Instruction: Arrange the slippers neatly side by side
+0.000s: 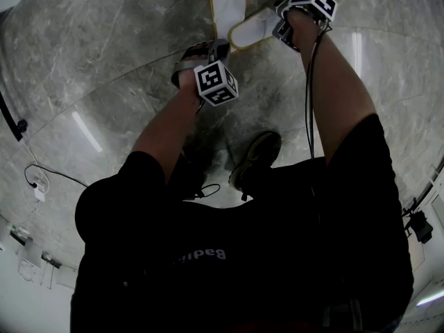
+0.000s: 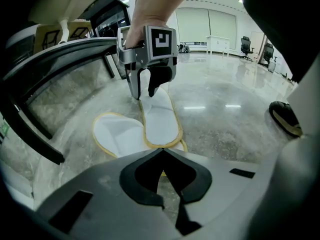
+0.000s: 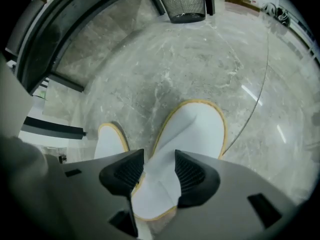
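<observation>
Quick headcount from my end: two white slippers on the floor (image 1: 104, 47), the straight slipper (image 1: 229, 2) at 12 o'clock and the angled slipper (image 1: 253, 30) just toward 1. Two claws, my left claw (image 1: 205, 47) and right claw (image 1: 281, 28). Two marker cubes, left cube (image 1: 216, 82) and right cube (image 1: 316, 2). One dark shoe (image 1: 257, 159) near the middle. One mesh bin (image 3: 184, 1).

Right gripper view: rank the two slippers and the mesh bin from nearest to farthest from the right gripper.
1. The slipper, lying between the fingers of the right gripper, centre of the view.
2. The second slipper, on the floor just to the left.
3. The mesh bin, far off at the top edge.
</observation>
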Tool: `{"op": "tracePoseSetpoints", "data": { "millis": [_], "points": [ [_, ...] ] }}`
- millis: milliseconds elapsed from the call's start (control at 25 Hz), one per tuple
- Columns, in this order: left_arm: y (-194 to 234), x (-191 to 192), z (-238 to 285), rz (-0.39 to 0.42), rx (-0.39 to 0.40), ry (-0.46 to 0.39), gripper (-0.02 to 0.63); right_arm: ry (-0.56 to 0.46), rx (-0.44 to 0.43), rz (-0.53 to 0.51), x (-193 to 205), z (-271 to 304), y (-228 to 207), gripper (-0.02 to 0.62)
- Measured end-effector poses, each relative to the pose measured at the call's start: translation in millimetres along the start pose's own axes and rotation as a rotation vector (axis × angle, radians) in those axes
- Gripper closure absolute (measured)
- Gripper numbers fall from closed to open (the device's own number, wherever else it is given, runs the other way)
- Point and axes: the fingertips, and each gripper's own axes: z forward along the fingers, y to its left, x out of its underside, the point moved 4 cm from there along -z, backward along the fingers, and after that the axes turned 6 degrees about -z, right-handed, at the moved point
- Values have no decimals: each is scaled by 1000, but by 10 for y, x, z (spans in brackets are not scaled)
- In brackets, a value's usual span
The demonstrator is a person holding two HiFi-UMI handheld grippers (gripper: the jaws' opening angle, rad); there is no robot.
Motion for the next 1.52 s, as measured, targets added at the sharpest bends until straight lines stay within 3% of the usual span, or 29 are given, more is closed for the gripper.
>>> {"op": "tracePoseSetpoints", "data": {
  "millis": [160, 280, 640, 1040, 1520],
  "points": [
    [-3, -2, 5, -7, 1, -8, 612, 27, 45, -43, 49, 49, -40, 410],
    [-6, -21, 21, -3, 4, -11, 612, 69, 76, -103, 97, 52, -97, 571],
    [4, 19, 80, -4, -4, 18, 612, 102, 81, -318, 138, 10, -16, 577],
    [6, 103, 143, 7, 3, 70, 612, 79, 21, -320, 133, -1, 205, 578],
    [0, 118, 167, 1, 15, 65, 612, 63, 8, -380, 169, 81, 419, 578]
  ]
}}
